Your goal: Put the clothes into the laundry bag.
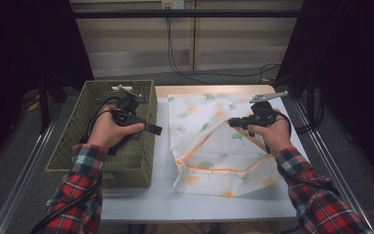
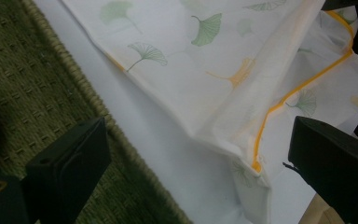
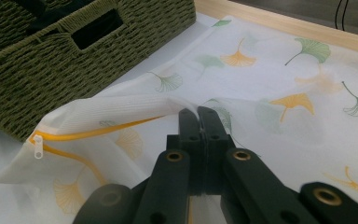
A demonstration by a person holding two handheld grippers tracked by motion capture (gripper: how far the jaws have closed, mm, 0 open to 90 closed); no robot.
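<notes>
On table, beside woven basket: white leaf-print mesh bag with orange zipper, lying flat. Right gripper: jaws pinched on lifted top layer of bag. Left gripper: jaws spread wide, empty, over basket rim.

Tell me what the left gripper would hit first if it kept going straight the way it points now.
Probably the white mesh laundry bag. The left gripper, jaws wide open, looks past the woven basket's rim toward the bag's near corner by the orange zipper; depth is unclear, so it might meet the bare table first.
</notes>
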